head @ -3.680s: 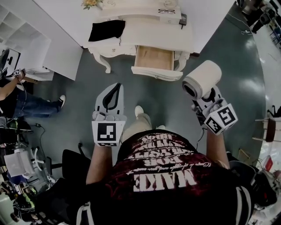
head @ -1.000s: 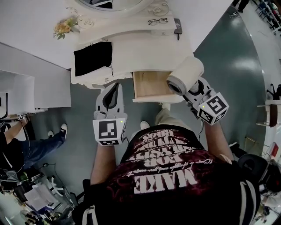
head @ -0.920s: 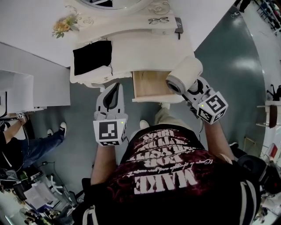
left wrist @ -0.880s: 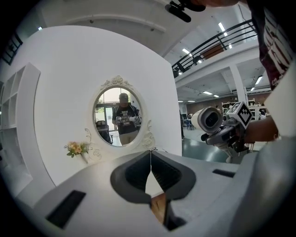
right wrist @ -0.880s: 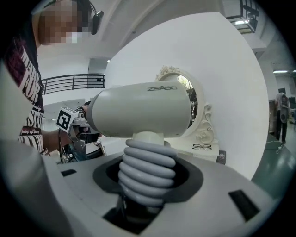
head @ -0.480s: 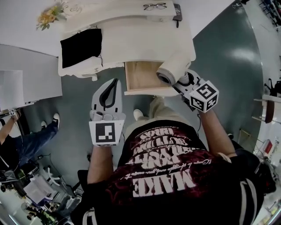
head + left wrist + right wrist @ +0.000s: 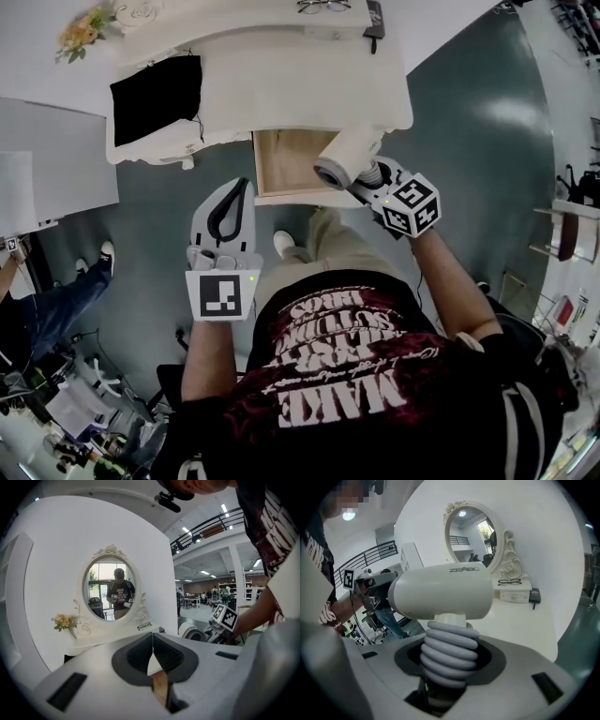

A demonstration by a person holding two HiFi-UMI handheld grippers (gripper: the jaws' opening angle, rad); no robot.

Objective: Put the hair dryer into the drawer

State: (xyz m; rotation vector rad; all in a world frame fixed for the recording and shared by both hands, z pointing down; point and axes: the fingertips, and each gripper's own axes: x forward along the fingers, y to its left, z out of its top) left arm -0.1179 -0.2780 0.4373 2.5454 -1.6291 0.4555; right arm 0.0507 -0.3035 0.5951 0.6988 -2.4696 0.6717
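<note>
Upper centre, the one drawer [image 7: 281, 159] stands open, bare wood inside. The one hair dryer [image 7: 345, 157] overlaps its right front corner, ribbed handle clamped by the right gripper [image 7: 446, 667]; the left gripper [image 7: 152, 658] has its jaws together on nothing.

support: white dressing table [image 7: 300, 84] | on top: black cloth [image 7: 155, 97], left side | front: drawer [image 7: 284, 159] pulled open

The head view looks steeply down from above the person onto the counter [image 7: 281, 84] and its open drawer [image 7: 284, 159]. Each gripper view sits close behind its own fingers [image 7: 136, 656], facing the mirror [image 7: 111, 590] behind the counter, which both share.
</note>
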